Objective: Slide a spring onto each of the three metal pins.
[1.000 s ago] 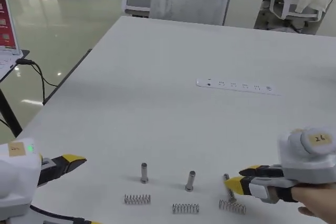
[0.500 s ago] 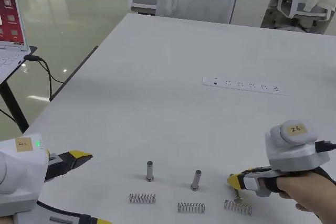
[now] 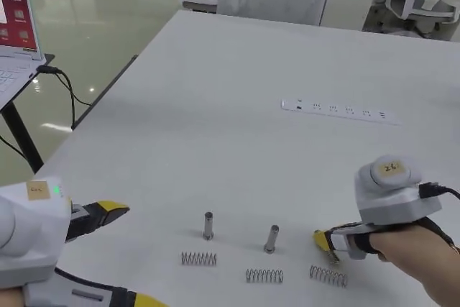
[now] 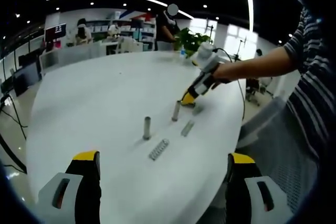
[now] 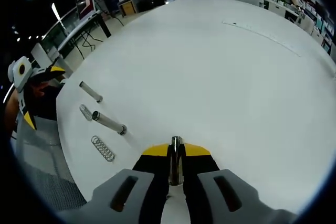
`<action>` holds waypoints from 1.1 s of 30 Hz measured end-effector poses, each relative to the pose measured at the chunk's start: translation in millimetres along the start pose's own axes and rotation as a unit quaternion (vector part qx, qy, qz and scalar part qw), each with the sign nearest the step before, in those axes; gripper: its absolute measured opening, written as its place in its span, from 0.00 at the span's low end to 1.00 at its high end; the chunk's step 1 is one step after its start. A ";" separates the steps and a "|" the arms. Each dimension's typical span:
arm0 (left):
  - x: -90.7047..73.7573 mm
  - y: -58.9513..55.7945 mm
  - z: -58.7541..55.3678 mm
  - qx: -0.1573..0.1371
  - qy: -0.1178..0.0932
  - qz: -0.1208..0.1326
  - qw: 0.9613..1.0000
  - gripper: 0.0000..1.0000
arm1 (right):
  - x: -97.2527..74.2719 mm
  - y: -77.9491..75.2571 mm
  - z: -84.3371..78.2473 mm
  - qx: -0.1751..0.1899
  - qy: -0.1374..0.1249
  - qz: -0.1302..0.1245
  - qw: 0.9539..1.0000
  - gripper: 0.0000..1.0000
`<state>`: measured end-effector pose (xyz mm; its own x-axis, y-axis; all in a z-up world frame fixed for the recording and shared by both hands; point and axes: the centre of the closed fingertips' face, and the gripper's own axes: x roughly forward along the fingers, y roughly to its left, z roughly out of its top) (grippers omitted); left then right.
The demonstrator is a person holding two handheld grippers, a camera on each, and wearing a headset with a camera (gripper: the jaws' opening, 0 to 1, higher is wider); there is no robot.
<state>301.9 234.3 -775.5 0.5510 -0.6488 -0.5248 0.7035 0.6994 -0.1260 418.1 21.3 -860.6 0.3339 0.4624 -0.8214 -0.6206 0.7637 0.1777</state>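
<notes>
Over the table [image 3: 287, 55], now pinches the third pin [image 5: 175, 148] in the right hand-held gripper [image 3: 323, 240], ready for its spring [image 3: 328, 275]; left hand-held gripper [image 4: 164, 157] spread.

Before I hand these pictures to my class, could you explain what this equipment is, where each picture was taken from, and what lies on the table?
No robot here: a person holds a hand tool in each hand, each with two yellow-tipped fingers. The head view looks down from the person's headset; each round picture comes from a camera riding on one tool. On the white table the left pin and middle pin stand upright, with the left spring, middle spring and right spring lying nearer the person, and a power strip farther off. The right gripper is shut on the third pin; the left gripper is open, holding nothing.
</notes>
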 end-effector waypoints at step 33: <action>2.0 -6.9 1.1 0.006 -0.001 -0.004 1.000 0.98 | -30.6 10.7 12.8 -0.005 -0.107 0.010 0.994 0.05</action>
<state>298.7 227.8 -774.7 0.5456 -0.6551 -0.5227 0.7136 0.6902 -0.1202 410.3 21.0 -826.6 0.4637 0.5633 -0.6838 -0.6349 0.7496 0.1870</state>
